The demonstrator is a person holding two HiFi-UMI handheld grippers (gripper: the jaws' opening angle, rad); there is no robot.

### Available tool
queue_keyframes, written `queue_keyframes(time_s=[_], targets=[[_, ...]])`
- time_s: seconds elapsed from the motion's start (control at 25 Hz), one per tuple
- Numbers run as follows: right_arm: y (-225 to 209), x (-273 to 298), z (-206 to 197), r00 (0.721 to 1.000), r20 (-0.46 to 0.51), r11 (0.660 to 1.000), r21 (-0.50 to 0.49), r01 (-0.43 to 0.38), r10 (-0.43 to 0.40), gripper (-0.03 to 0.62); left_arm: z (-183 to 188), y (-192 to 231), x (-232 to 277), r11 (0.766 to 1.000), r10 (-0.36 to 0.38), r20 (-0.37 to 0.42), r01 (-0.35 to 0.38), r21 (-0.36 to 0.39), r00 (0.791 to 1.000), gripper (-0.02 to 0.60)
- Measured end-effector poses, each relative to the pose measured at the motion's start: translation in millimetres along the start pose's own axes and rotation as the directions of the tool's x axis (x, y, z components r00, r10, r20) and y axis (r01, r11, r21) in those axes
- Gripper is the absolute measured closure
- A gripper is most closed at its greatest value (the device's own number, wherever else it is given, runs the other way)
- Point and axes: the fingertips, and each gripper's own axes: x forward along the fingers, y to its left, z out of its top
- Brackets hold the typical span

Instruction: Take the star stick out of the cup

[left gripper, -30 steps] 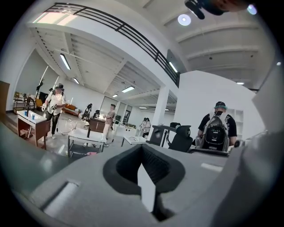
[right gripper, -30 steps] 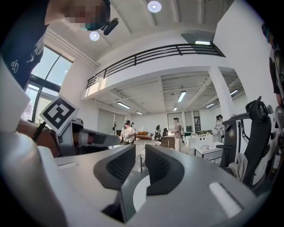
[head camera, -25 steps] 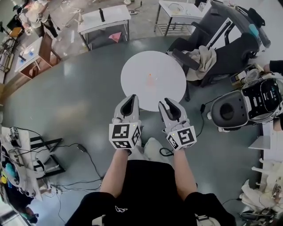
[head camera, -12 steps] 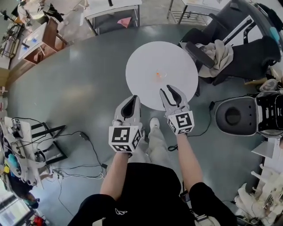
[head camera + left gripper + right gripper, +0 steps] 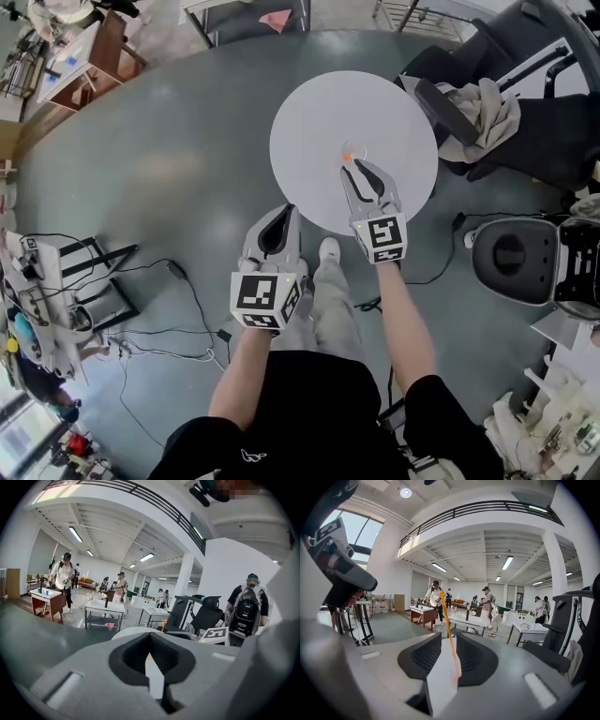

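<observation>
We see right gripper (image 5: 449, 643) jaws narrowly apart, star stick (image 5: 446, 618) standing in the gap, which is wider than the stick. Left gripper (image 5: 150, 643) jaws together, empty, off surface (image 5: 314, 112) at its 7 o'clock. Half second back, right gripper sat at the 6 o'clock rim; now it is at the centre. Stick thin, orange, leaning toward 11 o'clock, in clear cup (image 5: 362, 150) mid-surface.

Right gripper (image 5: 356, 166): now out over the worktop (image 5: 309, 131), no longer short of it.
Star stick (image 5: 446, 616): now stands between its jaws.
</observation>
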Motion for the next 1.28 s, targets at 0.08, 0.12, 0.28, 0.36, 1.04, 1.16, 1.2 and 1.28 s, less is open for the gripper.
queue_keyframes(time_s=[0.08, 0.12, 0.28, 0.36, 1.04, 1.16, 1.2, 1.28], targets=[[-1.7, 8.2, -4.0, 1.0, -0.008, 1.0, -0.006, 0.003, -0.003, 0.501, -0.7, 2.6, 2.2, 1.0, 0.004, 0.0, -0.004, -0.006, 1.0, 0.58], [-1.6, 12.1, -4.9, 1.0, -0.01, 1.0, -0.01, 0.005, -0.005, 0.52, -1.2, 4.2, 2.9, 1.0, 0.005, 0.0, -0.005, -0.009, 1.0, 0.58], [-4.3, 19.5, -6.9, 0.999, -0.017, 0.999, -0.016, 0.03, -0.03, 0.579, -6.2, 8.6, 5.4, 1.0, 0.012, -0.009, -0.012, -0.02, 1.0, 0.58], [-5.0, 20.7, -6.5, 0.999, -0.019, 0.999, -0.021, 0.036, -0.036, 0.583, -7.8, 9.7, 6.6, 1.0, 0.013, -0.013, -0.014, -0.022, 1.0, 0.58], [-18.4, -25.3, 71.3, 0.983, 0.102, 0.988, 0.019, 0.152, -0.153, 0.583, 13.7, -0.4, -5.4, 0.999, -0.033, 0.039, 0.033, -0.007, 0.999, 0.58], [-16.7, -37.0, 91.7, 0.978, 0.131, 0.986, 0.001, 0.165, -0.164, 0.583, 20.3, -3.3, -10.5, 0.999, -0.043, 0.055, 0.043, 0.0, 0.998, 0.58], [-15.8, -42.7, 98.8, 0.976, 0.141, 0.986, -0.006, 0.168, -0.166, 0.583, 22.5, -5.5, -12.9, 0.999, -0.048, 0.06, 0.048, -0.001, 0.997, 0.58], [-14.3, -54.8, 113.7, 0.972, 0.162, 0.984, -0.022, 0.176, -0.17, 0.583, 27.8, -9.7, -16.7, 0.998, -0.057, 0.074, 0.058, -0.002, 0.996, 0.58]])
